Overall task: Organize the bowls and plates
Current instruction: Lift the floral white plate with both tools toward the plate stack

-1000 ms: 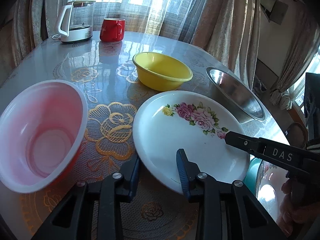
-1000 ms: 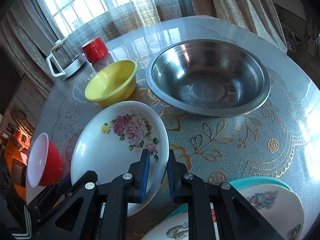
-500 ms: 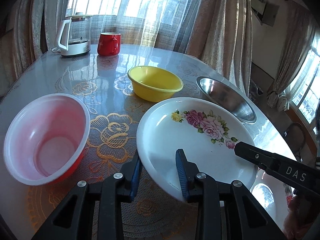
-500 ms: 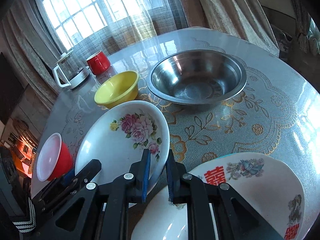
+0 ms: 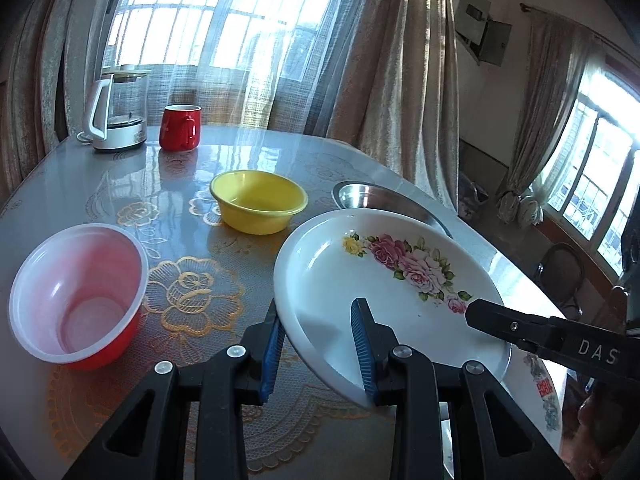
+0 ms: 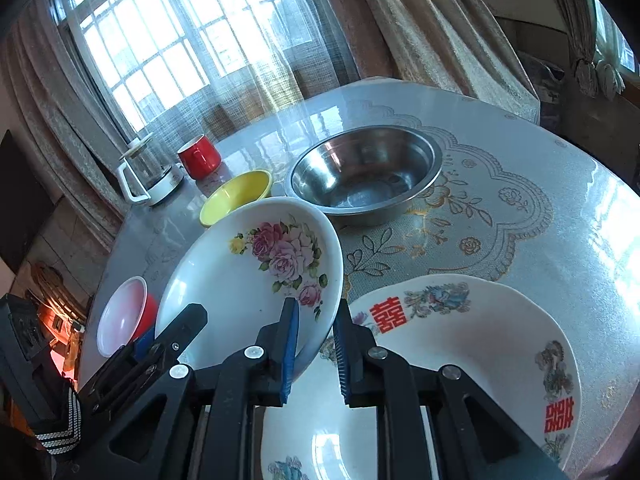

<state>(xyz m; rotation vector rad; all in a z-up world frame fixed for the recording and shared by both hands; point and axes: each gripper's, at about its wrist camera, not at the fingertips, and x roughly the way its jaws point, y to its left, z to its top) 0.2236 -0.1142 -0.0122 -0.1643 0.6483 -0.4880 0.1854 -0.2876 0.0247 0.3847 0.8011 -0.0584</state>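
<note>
A white plate with pink roses [image 5: 380,280] [image 6: 240,280] hangs tilted above the table, gripped from both sides. My left gripper [image 5: 318,316] [image 6: 176,332] is shut on its near left rim. On the opposite rim my right gripper [image 6: 316,320] [image 5: 520,328] is shut too. Under the held plate's right edge lies a larger white plate with red characters [image 6: 460,340] [image 5: 540,384]. Further out stand a yellow bowl [image 5: 258,200] [image 6: 236,196], a steel bowl [image 6: 364,172] [image 5: 368,196] and a red bowl with a white inside [image 5: 76,292] [image 6: 120,316].
A glass kettle [image 5: 116,112] and a red mug [image 5: 180,126] stand at the far side of the round table [image 5: 160,168], in front of curtained windows. The table's edge runs close along the right, with a chair [image 5: 560,272] beyond it.
The rose plate has risen off the table in both grippers and moved right, over the plate with red characters. It now sits more tilted.
</note>
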